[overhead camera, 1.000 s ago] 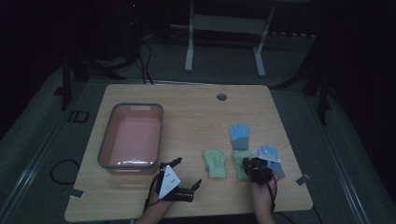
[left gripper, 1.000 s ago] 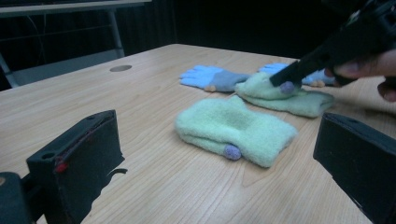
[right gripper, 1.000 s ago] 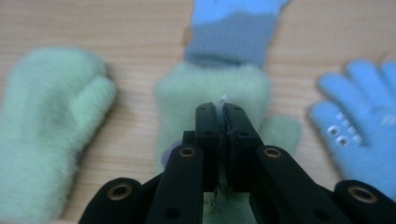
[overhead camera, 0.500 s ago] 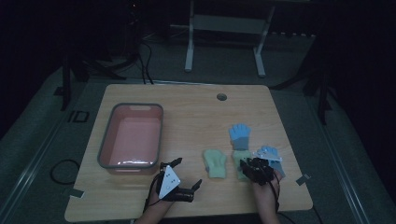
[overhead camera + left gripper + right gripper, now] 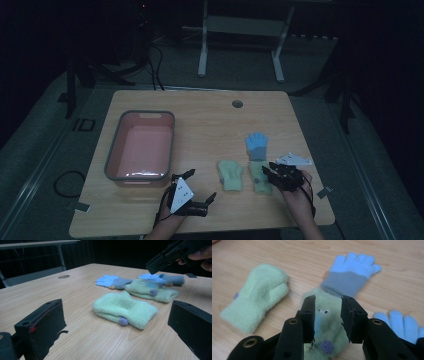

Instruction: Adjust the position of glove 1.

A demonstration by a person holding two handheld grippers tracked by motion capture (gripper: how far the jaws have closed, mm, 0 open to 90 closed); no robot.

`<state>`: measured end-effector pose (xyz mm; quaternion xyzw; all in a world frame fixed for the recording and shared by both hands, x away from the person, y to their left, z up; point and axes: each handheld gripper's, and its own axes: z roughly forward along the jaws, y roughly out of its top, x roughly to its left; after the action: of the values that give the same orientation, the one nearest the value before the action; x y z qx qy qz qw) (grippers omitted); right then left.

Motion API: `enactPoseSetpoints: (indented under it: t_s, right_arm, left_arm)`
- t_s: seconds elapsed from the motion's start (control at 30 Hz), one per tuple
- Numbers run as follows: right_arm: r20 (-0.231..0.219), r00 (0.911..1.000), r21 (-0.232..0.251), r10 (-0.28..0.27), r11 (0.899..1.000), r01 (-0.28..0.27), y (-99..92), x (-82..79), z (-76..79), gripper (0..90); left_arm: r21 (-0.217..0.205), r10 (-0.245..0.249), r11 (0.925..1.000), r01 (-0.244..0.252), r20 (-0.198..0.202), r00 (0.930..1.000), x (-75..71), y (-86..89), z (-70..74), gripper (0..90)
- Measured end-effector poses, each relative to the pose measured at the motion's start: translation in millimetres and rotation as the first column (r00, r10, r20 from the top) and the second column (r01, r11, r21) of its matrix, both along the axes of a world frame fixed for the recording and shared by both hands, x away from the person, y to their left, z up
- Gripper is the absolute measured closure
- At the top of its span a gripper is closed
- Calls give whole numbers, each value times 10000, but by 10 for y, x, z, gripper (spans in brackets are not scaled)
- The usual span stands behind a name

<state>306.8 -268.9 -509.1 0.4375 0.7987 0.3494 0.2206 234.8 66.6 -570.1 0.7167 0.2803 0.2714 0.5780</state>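
Note:
Two pale green mittens and two blue gloves lie on the wooden table point(image 5: 210, 120). My right gripper point(image 5: 266, 174) point(image 5: 327, 300) hovers over the right green mitten point(image 5: 259, 182) point(image 5: 329, 325). Its jaws have just been opening and stand apart, the mitten lying below the gap, untouched by the pads. The other green mitten point(image 5: 230, 174) point(image 5: 125, 308) point(image 5: 255, 298) lies to its left. One blue glove point(image 5: 257, 145) point(image 5: 352, 272) lies beyond, the second blue glove point(image 5: 402, 323) point(image 5: 170, 279) beside my right hand. My left gripper point(image 5: 202, 184) point(image 5: 117, 307) rests open near the front edge, nothing between its jaws.
A pink basin point(image 5: 112, 160) with a grey rim stands at the table's left, with nothing in it. A round cable hole point(image 5: 237, 104) sits near the far edge. Dark floor, cables and a stand's legs lie beyond the table.
My right gripper's jaws have parted and the gripper has lifted slightly off the right green mitten, which stays on the table. My left gripper has kept still.

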Motion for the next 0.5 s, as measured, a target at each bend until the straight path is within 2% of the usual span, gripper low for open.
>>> enactPoseSetpoints:
  t_s: [0.03,0.1,0.23,0.43,0.5]
  right_arm:
    - [-155,9995,-188,262,9995,-265,-3,17,-13,627]
    - [-195,9994,-463,300,9984,-309,-11,18,-42,628]
    - [-458,9986,-363,277,9989,-294,-44,14,-125,621]
    - [-536,9980,-113,335,9994,-341,-11,9,-231,583]
    - [-678,9971,-242,332,9991,-349,18,15,-294,581]
  left_arm:
    - [-12,-4,10000,4,-11,10000,1,1,0,12]
    - [-46,3,10000,-3,-31,10000,3,3,0,12]
    - [-26,6,10000,-6,-20,10000,1,2,0,11]
    - [-26,-4,10000,4,-8,10000,2,3,0,12]
    - [-25,-1,10000,1,-12,10000,2,3,0,11]
